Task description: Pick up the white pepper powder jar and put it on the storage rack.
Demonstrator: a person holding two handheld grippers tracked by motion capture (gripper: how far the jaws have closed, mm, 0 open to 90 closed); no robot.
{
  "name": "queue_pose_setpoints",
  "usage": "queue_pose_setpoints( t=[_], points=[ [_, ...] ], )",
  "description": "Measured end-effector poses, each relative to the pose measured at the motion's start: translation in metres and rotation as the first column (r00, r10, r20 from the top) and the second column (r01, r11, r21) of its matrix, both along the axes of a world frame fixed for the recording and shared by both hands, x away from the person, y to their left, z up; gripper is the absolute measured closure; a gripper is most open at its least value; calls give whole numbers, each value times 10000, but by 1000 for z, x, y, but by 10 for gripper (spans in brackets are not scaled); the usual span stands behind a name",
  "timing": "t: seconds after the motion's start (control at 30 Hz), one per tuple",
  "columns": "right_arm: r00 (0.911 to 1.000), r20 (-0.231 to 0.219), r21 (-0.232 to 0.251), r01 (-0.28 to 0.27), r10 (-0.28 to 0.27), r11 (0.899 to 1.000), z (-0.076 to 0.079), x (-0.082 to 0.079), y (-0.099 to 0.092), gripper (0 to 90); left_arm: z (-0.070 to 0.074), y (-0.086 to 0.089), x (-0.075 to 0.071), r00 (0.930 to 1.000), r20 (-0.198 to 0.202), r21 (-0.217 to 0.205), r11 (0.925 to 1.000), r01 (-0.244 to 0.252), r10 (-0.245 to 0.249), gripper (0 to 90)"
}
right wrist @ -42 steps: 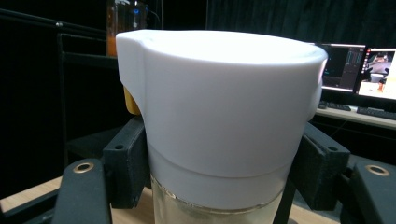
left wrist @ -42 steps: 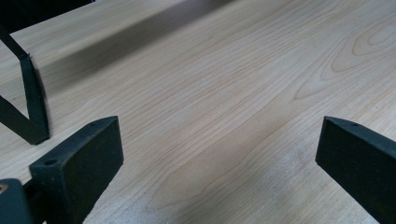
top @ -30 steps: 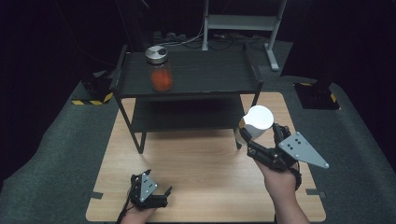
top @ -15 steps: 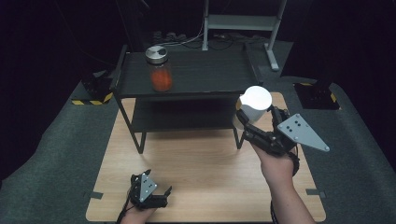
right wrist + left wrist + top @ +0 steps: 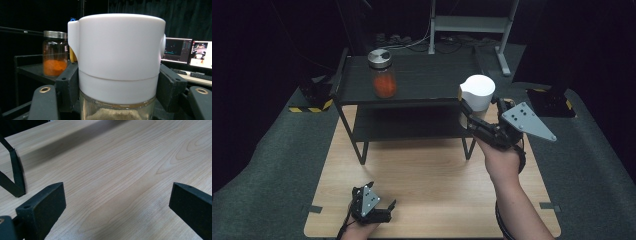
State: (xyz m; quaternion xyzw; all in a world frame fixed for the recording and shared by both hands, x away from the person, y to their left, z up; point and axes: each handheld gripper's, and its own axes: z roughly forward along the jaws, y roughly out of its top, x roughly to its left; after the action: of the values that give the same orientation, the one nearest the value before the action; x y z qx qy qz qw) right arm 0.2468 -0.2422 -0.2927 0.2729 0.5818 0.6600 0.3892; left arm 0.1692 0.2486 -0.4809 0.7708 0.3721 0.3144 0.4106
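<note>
White-lidded glass jar (image 5: 477, 95) with pale powder inside is clamped in my right gripper (image 5: 476, 117), jaws pressing both sides just under the lid; clear in the right gripper view too (image 5: 117, 62). It's in the air, upright, at the front right corner of the black two-tier metal shelf (image 5: 422, 80). Looks like a place-on-top-shelf step, jar mid-carry. Next move as I judge it: clear the shelf's front lip, then set down with a gap to the orange-powder glass jar with metal lid (image 5: 383, 74) at the shelf's left. My left gripper (image 5: 373, 206) rests low on the light wooden table (image 5: 427, 175), jaws spread, nothing between them. Hard to read: held jar's lower body is cut off; lower shelf is dark.
</note>
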Motion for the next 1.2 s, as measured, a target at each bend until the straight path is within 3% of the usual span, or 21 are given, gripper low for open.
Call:
queue_pose_setpoints(
  t=[0.4, 1.2],
  points=[
    [9998, -77, -7, 181, -181, 9998, 21, 23, 16, 301, 0, 2, 0, 10000, 2, -74, 10000, 60, -60, 9],
    [9992, -270, 152, 307, -302, 9994, 42, 60, 45, 301, -2, 7, -1, 10000, 21, -318, 9995, 88, -87, 9]
  ],
)
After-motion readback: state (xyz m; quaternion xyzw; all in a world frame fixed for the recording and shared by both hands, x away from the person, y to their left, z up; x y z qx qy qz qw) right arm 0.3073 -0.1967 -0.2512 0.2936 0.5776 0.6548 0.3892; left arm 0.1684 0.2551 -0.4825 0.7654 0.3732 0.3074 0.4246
